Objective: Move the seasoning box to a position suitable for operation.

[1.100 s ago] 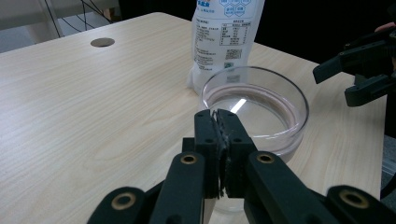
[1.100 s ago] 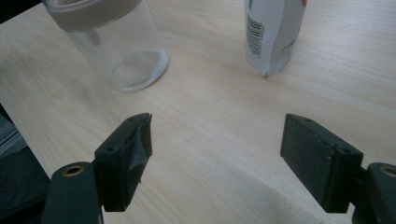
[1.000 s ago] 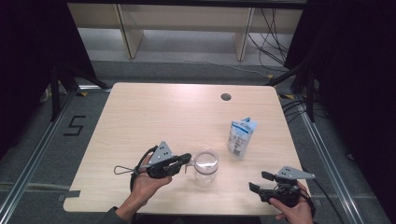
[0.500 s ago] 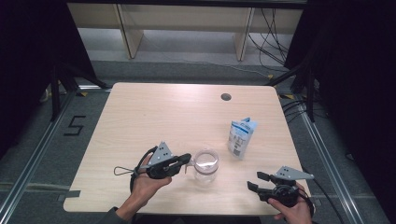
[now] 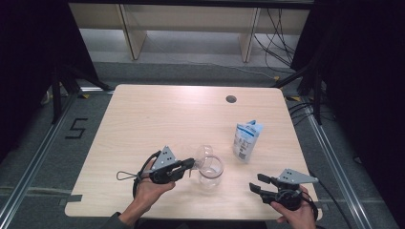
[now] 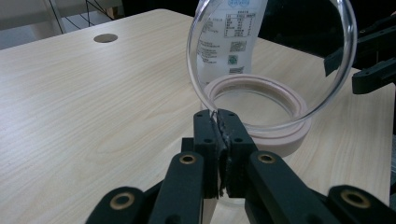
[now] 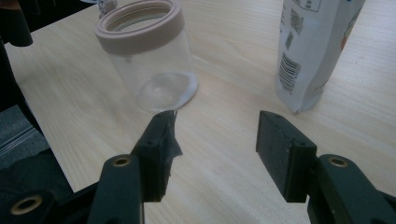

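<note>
Clear jar (image 5: 210,171) with pinkish rim stands near the table's (image 5: 157,114) front edge. Left gripper (image 6: 218,125), jaws pinched tight, holds the jar's raised glass lid (image 6: 273,60). Right gripper (image 7: 215,135), jaws partly apart and just closing, empty, faces the jar and pouch (image 7: 315,46).

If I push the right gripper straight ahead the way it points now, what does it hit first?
Probably nothing at once: the right gripper, jaws apart and just closing on nothing, points across bare table into the gap between the clear jar and the white pouch. Depth is unclear; its left jaw might graze the jar.
</note>
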{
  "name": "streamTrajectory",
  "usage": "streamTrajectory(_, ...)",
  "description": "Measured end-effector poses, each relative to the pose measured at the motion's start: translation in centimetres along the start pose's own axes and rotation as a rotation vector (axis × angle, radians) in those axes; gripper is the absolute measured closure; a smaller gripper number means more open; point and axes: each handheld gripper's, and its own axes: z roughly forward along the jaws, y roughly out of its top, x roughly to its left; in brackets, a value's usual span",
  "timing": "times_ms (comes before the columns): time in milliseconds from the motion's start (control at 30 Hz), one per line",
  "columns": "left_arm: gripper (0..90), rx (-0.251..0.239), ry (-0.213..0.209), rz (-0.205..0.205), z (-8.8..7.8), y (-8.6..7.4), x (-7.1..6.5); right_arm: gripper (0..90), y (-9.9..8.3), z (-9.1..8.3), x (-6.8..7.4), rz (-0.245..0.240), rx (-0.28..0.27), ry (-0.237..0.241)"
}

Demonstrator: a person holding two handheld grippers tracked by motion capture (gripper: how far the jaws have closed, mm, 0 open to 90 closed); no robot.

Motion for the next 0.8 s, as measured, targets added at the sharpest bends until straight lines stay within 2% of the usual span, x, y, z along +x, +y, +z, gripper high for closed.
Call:
streamTrajectory(33,86.3,0.0,-0.001,0.0,0.0,0.0,0.0,48.3,0.0,0.1,0.2,0.015,-0.002,0.006)
streamTrajectory(100,86.1,-0.001,0.0,0.0,0.0,0.0,0.0,48.4,0.2,0.2,0.2,0.005,-0.007,0.003)
streamTrajectory(133,86.1,-0.001,0.0,0.0,0.0,0.0,0.0,49.2,0.3,0.2,0.3,0.015,-0.007,0.014)
streamTrajectory(167,86.1,-0.001,0.0,0.0,0.0,0.0,0.0,49.8,0.3,0.5,0.1,-0.013,-0.035,0.01)
streamTrajectory(200,86.0,-0.002,-0.001,-0.001,0.0,0.0,0.0,50.2,0.5,0.4,0.5,0.017,-0.033,0.02)
streamTrajectory(233,85.9,0.003,0.006,-0.001,-0.1,0.0,0.0,51.1,0.6,0.4,0.6,0.017,-0.025,0.016)
streamTrajectory(267,85.9,0.0,0.005,-0.002,0.0,0.0,0.0,53.1,0.8,0.5,0.6,-0.017,-0.032,0.014)
streamTrajectory(300,85.8,0.0,0.004,-0.001,-0.1,0.0,0.0,53.8,0.9,0.7,0.9,-0.003,-0.043,0.027)
streamTrajectory(333,85.7,-0.001,0.004,-0.001,-0.1,0.0,0.0,55.3,1.2,0.8,1.0,-0.031,-0.038,0.02)
streamTrajectory(400,85.6,0.0,0.004,0.001,-0.1,0.1,0.0,58.5,1.6,1.0,1.3,-0.041,-0.047,0.023)
streamTrajectory(467,85.7,-0.001,0.001,0.005,-0.1,0.1,0.0,63.9,2.1,1.4,1.7,-0.057,-0.08,0.029)
streamTrajectory(500,85.8,-0.004,0.001,0.004,-0.1,0.1,0.0,65.9,2.3,1.4,1.7,-0.067,-0.071,0.013)
streamTrajectory(567,85.9,0.004,0.002,0.007,-0.1,0.1,0.0,70.2,2.8,1.8,2.1,-0.078,-0.076,0.025)
streamTrajectory(600,85.9,0.004,0.003,0.004,-0.1,0.1,0.0,72.8,3.1,2.3,2.1,-0.114,-0.099,0.028)
streamTrajectory(633,85.9,0.002,0.004,0.001,-0.1,0.1,0.0,74.2,3.4,2.6,2.3,-0.124,-0.104,0.033)
streamTrajectory(667,85.9,0.001,0.003,0.006,-0.1,0.1,0.0,75.4,3.8,3.0,2.7,-0.117,-0.097,0.062)
streamTrajectory(700,85.9,0.001,0.002,0.005,-0.1,0.1,0.0,75.7,4.2,3.5,3.0,-0.142,-0.108,0.058)
streamTrajectory(800,85.9,-0.005,0.001,0.005,-0.1,0.1,0.0,77.1,5.0,4.1,3.4,-0.169,-0.112,0.06)
